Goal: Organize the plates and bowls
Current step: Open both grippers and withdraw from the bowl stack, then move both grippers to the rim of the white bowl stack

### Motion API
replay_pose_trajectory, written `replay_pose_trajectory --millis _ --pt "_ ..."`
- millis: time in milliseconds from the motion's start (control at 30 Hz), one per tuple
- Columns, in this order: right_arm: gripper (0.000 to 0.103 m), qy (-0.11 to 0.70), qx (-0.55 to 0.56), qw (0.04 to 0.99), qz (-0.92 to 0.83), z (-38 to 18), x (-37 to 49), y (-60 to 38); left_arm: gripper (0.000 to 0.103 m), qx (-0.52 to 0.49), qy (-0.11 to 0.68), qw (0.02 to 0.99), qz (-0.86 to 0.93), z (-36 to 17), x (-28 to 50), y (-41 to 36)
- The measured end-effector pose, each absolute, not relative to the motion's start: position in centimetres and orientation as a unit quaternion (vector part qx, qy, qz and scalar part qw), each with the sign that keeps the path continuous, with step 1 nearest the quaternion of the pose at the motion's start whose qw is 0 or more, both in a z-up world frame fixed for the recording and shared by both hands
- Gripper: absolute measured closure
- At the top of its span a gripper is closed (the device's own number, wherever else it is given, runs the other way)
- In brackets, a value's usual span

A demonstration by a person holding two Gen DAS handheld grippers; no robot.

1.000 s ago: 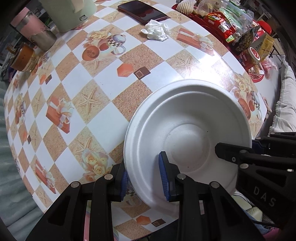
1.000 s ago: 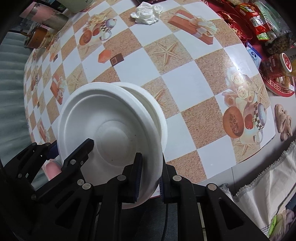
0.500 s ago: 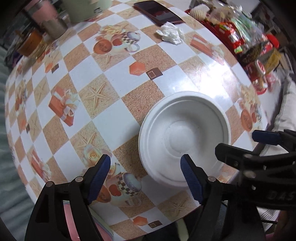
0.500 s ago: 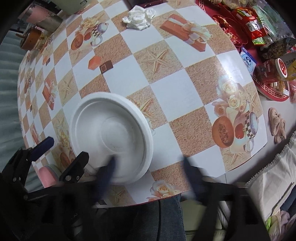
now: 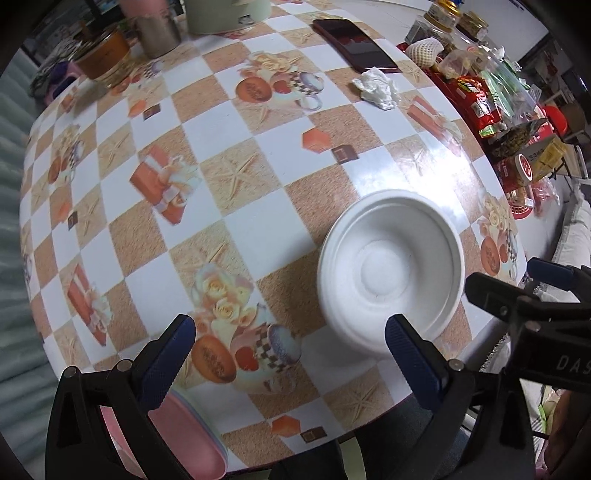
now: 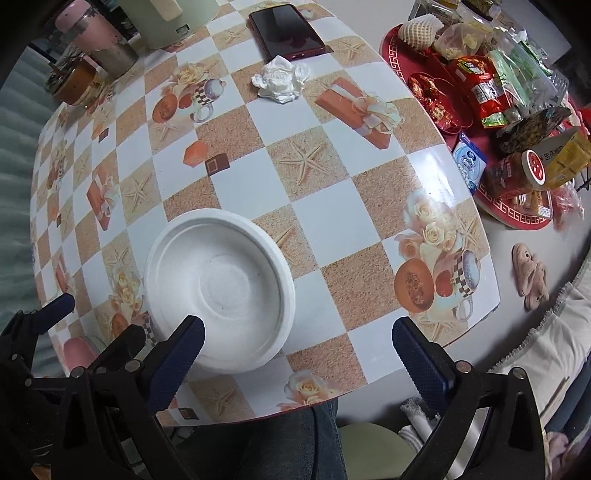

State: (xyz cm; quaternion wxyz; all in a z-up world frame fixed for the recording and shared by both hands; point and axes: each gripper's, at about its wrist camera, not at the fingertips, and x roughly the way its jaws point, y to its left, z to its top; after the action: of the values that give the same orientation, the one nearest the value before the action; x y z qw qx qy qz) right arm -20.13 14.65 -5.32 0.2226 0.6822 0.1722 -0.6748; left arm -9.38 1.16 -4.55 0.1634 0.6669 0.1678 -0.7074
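Note:
A stack of white disposable bowls (image 5: 391,271) sits nested near the front edge of the table with the checked cloth; it also shows in the right wrist view (image 6: 221,286). My left gripper (image 5: 288,341) is open and empty, raised above and just short of the stack. My right gripper (image 6: 297,345) is open and empty, raised to the right of the stack. Each gripper shows at the edge of the other's view.
A crumpled tissue (image 6: 280,81) and a dark red phone (image 6: 286,31) lie at the far side. A red tray of snack packets (image 6: 480,96) fills the right. Cups and a jar (image 5: 107,55) stand far left. A pink stool (image 5: 184,435) is below the table edge.
Both grippers let go of the bowls, opened wide and pulled back and up. The top bowl now rests nested in the one below on the table.

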Motion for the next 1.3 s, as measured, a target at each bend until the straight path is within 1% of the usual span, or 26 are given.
replay_pose_trajectory --millis 333,500,667,833,1033,1300 --pt "0.001 0.212 0.664 0.212 -0.685 -4.5 -16.7 14.8 0.0 0.658 0.197 0.176 -0.705 -4.1 -5.3 1.3" --pt "0.001 0.233 0.656 0.23 -0.68 -4.1 -16.7 13.5 0.0 0.648 0.209 0.2 -0.705 -3.6 -5.1 0.6" --pt "0.001 0.262 0.644 0.254 -0.672 -4.4 -17.9 12.1 0.0 0.653 0.22 0.218 -0.691 -4.2 -6.3 0.5" --pt "0.001 0.258 0.654 0.254 -0.664 -5.0 -19.8 12.9 0.0 0.661 0.218 0.225 -0.682 -5.1 -8.1 1.4" --pt "0.001 0.249 0.681 0.238 -0.647 -7.0 -22.3 14.8 0.0 0.674 0.218 0.235 -0.665 -6.9 -9.6 2.2" --pt "0.001 0.249 0.695 0.233 -0.633 -8.8 -23.6 15.8 0.0 0.685 0.216 0.255 -0.647 -8.7 -10.4 2.6"
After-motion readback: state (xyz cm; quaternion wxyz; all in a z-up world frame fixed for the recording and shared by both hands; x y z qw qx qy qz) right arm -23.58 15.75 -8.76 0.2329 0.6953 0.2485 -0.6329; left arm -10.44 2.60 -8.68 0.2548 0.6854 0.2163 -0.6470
